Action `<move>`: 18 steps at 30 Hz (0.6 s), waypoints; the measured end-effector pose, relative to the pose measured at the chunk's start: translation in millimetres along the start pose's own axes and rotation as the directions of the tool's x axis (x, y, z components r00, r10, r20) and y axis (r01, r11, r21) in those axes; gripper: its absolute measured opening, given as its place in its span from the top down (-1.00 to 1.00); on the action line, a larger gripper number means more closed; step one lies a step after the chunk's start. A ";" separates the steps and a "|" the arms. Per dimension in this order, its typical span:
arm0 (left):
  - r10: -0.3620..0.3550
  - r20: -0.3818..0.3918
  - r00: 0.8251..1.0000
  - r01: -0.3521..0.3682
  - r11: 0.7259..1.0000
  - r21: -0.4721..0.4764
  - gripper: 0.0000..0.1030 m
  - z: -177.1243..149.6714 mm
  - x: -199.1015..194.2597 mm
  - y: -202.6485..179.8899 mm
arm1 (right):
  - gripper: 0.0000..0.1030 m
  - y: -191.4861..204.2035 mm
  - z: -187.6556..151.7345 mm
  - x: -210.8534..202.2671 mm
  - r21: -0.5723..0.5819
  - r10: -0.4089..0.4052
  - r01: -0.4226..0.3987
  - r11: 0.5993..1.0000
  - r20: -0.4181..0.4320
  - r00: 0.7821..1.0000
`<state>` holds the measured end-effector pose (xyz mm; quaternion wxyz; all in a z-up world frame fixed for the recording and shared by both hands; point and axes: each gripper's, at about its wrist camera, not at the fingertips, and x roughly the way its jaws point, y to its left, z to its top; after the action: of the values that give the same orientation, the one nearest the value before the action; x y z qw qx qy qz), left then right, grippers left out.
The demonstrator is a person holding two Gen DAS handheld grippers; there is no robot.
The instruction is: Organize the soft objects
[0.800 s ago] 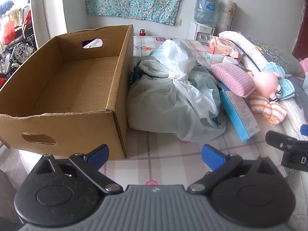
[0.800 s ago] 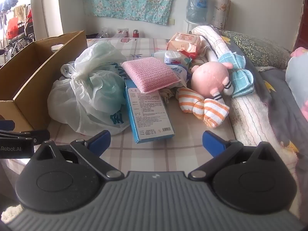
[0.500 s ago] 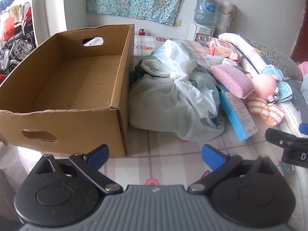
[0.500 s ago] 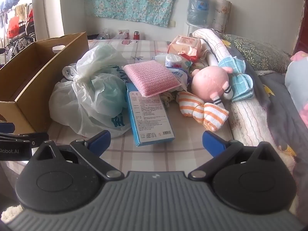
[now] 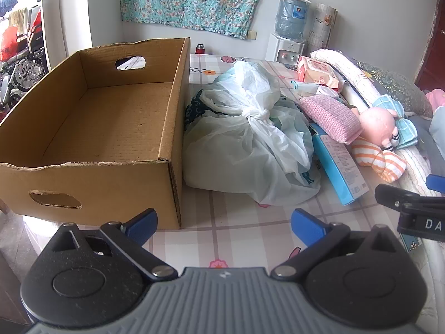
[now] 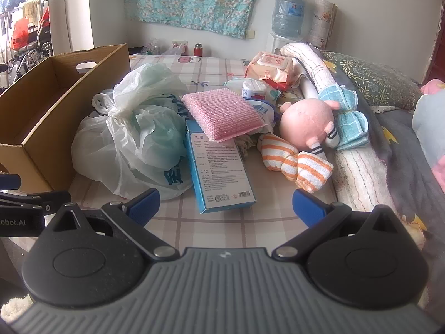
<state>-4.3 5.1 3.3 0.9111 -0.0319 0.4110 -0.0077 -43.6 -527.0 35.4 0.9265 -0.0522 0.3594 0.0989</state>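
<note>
Both grippers, left gripper (image 5: pixel 224 220) and right gripper (image 6: pixel 225 203), gape above the bed (image 5: pixel 244 225)

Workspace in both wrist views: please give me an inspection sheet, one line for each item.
Surface: checked cloth, crowded on the right.
Job's things: pink knitted pad lies on blue carton; tied plastic bag beside cardboard box, box holds nothing; pink plush doll, striped sock.
Clutter: wipes pack.
Grippers: left tool and right tool open, nothing held.
Cables: nothing seen.
Surroundings: floral curtain, water dispenser.
</note>
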 end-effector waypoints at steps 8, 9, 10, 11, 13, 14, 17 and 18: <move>-0.005 -0.002 1.000 0.005 1.000 -0.004 -0.99 0.7 0.3 1.1 | -0.98 -1.6 0.2 3.4 0.001 -0.007 0.007 1.000 -0.013 1.000; -0.005 0.000 1.000 0.005 1.000 -0.006 -0.99 0.9 -0.1 2.0 | -0.98 -0.8 0.3 4.1 0.001 -0.008 0.008 1.000 -0.014 1.000; -0.005 0.001 1.000 0.005 1.000 -0.007 -0.99 1.2 -0.2 2.1 | -0.98 -1.0 0.3 4.5 0.002 -0.008 0.008 1.000 -0.015 1.000; -0.004 0.002 1.000 0.004 1.000 -0.008 -0.99 1.2 -0.1 2.1 | -0.98 -0.8 0.5 5.3 0.002 -0.009 0.009 1.000 -0.016 1.000; -0.003 0.002 1.000 0.003 1.000 -0.010 -0.99 1.8 0.2 2.6 | -0.98 -0.8 0.6 6.0 0.002 -0.010 0.010 1.000 -0.017 1.000; -0.002 0.002 1.000 0.002 1.000 -0.010 -0.99 1.9 0.5 2.5 | -0.98 -0.7 0.6 5.8 0.002 -0.010 0.010 1.000 -0.016 1.000; -0.001 0.001 1.000 0.001 1.000 -0.011 -0.99 1.6 0.2 2.7 | -0.98 -0.9 0.7 6.0 0.002 -0.009 0.009 1.000 -0.015 1.000; -0.001 0.001 1.000 0.001 1.000 -0.011 -0.99 1.7 0.4 3.0 | -0.98 -0.4 0.8 5.9 0.001 -0.010 0.010 1.000 -0.015 1.000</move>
<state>-2.8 8.3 3.9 0.9110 -0.0369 0.4107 -0.0058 -38.7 -526.4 32.0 0.9243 -0.0543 0.3661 0.0936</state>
